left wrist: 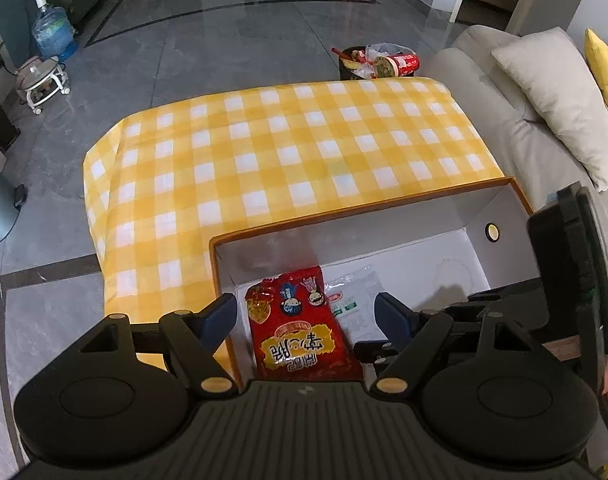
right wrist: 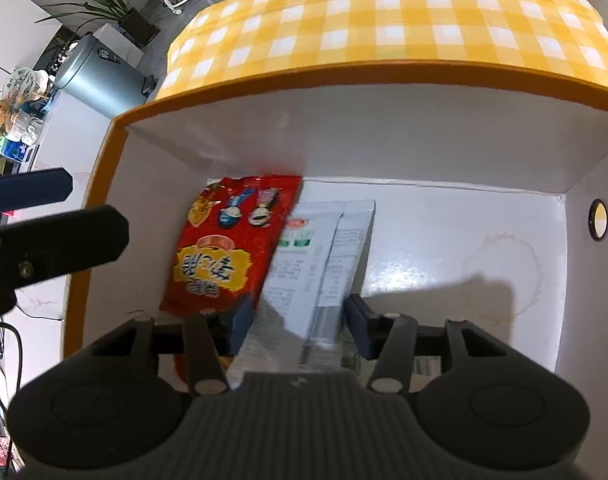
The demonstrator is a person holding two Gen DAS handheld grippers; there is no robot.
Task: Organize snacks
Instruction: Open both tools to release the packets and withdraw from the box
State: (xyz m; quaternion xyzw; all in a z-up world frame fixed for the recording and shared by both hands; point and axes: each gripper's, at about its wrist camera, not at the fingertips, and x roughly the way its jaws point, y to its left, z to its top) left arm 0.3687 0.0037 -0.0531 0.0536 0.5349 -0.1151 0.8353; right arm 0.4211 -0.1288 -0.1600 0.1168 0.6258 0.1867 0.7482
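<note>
Left gripper (left wrist: pixel 306 316) fingers hang released above the glossy red snack packet (left wrist: pixel 300 328), lying flat in the orange-rimmed white cardboard box (left wrist: pixel 384 204); right gripper (right wrist: pixel 296 324) fingers straddle the white plastic pouch (right wrist: pixel 320 256) at three o'clock of it, grip uncertain.

Water jug (left wrist: pixel 54 32), cushion (left wrist: pixel 556 100), potted plant (right wrist: pixel 108 4).

Left gripper (left wrist: pixel 306 316) is angled steeply down with its fingers (left wrist: pixel 218 314) spread wide, nothing between them. Right gripper (right wrist: pixel 300 326) also tips down, fingers (right wrist: pixel 240 322) about half apart, whether they're pinching anything I can't tell.
</note>
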